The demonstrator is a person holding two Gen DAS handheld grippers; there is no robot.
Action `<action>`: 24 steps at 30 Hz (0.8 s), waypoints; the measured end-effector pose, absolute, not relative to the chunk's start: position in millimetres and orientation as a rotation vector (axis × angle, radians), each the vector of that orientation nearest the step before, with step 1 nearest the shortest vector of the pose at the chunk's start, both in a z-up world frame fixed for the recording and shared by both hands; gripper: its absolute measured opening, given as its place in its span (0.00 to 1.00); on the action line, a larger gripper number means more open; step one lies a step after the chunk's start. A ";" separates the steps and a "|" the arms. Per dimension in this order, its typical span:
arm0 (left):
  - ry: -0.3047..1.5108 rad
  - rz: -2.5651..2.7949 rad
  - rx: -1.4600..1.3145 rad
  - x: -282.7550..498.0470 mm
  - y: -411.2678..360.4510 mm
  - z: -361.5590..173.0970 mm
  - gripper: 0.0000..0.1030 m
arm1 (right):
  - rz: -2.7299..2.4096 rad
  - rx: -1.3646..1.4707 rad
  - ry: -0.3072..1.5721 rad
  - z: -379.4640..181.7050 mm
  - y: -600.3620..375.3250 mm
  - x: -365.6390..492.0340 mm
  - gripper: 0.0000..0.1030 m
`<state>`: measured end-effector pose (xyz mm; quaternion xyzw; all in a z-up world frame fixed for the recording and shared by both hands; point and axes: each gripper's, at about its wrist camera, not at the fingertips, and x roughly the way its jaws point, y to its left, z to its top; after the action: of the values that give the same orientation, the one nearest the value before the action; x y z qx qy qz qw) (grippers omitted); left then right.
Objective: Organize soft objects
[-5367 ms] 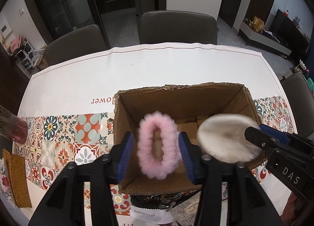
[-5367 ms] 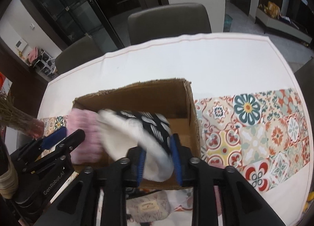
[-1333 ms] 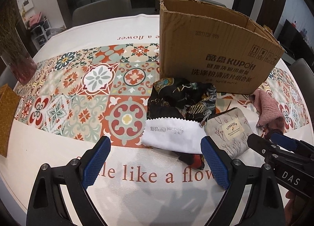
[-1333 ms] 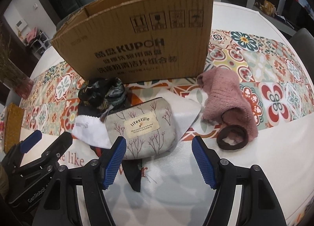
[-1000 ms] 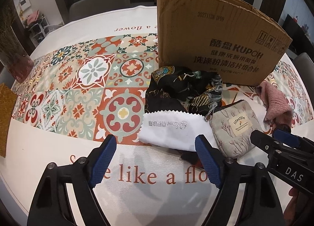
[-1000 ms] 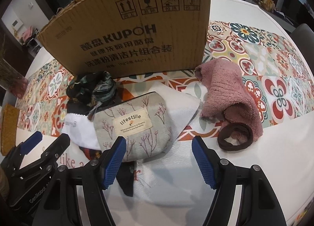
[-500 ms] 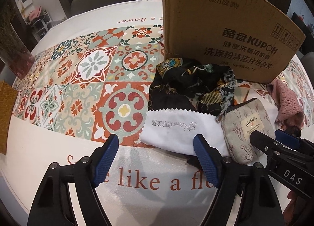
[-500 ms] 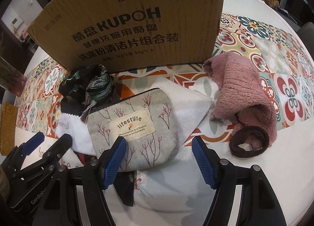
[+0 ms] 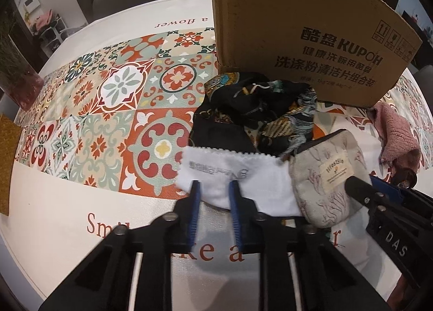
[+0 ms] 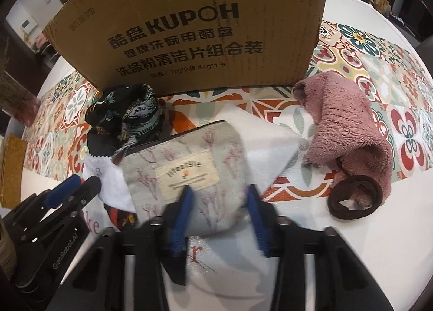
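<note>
White cloth (image 9: 240,186) first: it lies low and centre in my left view, its near edge now pinched between the blue pads of my left gripper (image 9: 213,194). Those jaws have just been closing, from wide apart half a second back to clenched on the fabric. Beside it, right of centre, the lifestyle pouch (image 10: 186,173) sits in the middle of my right view, and my right gripper (image 10: 217,202) has just been closing too, its pads now squeezing the pouch's lower half from both sides.

So that's two grabs at once, both soft things caught where they lay on the tablecloth (image 9: 81,127). Neither has left the surface yet, I'd say.

Further out: the dark patterned scarf (image 9: 257,111) is bunched just above the cloth, partly under it, touching the foot of the cardboard box (image 10: 194,24) that fills the top of both views. At right, the pink fuzzy towel (image 10: 351,132) slumps with a brown hair band (image 10: 354,200) at its lower end.

My reading: both picks are set, and lifting towards the box comes next, while scarf, towel and band are left to sort.
</note>
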<state>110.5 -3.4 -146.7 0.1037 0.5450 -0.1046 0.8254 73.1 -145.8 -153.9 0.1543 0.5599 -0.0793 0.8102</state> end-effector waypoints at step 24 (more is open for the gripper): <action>1.056 -0.222 0.192 92.6 14.1 -98.1 0.02 | -0.168 0.290 1.027 -89.1 -147.7 46.7 0.12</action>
<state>92.6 14.1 -98.1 0.0912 0.5019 -0.1056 0.8536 46.7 -147.7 -89.1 0.1383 0.4888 -0.0800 0.8577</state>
